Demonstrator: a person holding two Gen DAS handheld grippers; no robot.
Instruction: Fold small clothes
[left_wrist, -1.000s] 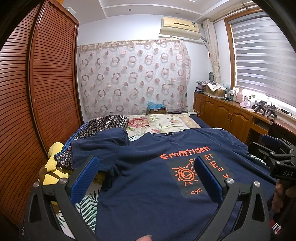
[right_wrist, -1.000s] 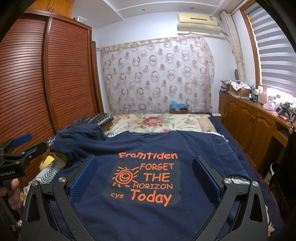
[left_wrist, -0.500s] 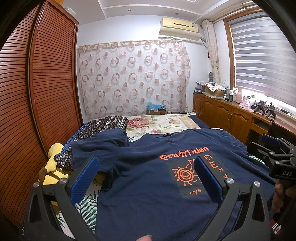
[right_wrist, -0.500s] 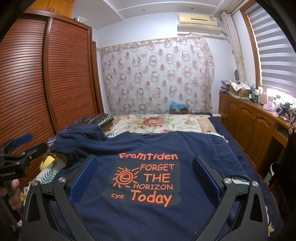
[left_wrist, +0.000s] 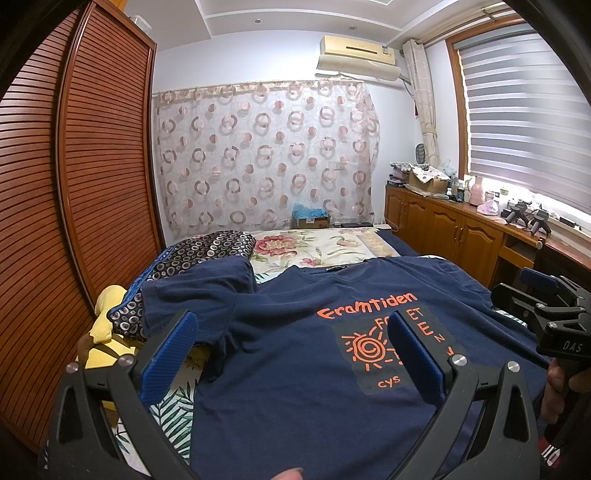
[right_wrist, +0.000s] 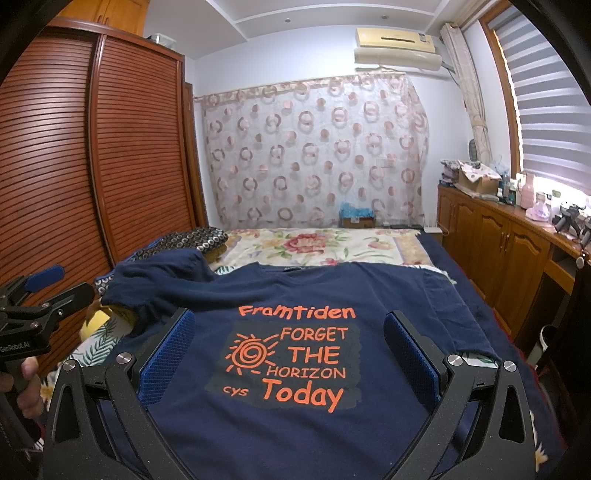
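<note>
a: t-shirt (right_wrist: 295, 424) lies flat, print up, on the bed (right_wrist: 325, 247). its left sleeve (left_wrist: 199, 284) is humped over a patterned pillow (left_wrist: 207, 247), so i'd flatten that first.

b: left gripper (left_wrist: 291, 350)?

a: fingers apart, empty, above the shirt's left half, sleeve just ahead.

b: and the right gripper (right_wrist: 290, 349)?

a: spread too, holding nothing, straddling the orange print (right_wrist: 291, 354); the right sleeve (right_wrist: 443, 295) lies beyond. take hem and shoulder together.

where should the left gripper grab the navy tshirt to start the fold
Probably the left sleeve: it lies bunched and raised over the patterned pillow, so its edge stands clear of the bed. Bring the open left gripper in from the shirt's left side and pinch the cuff; the navy t-shirt body lies flat.
</note>
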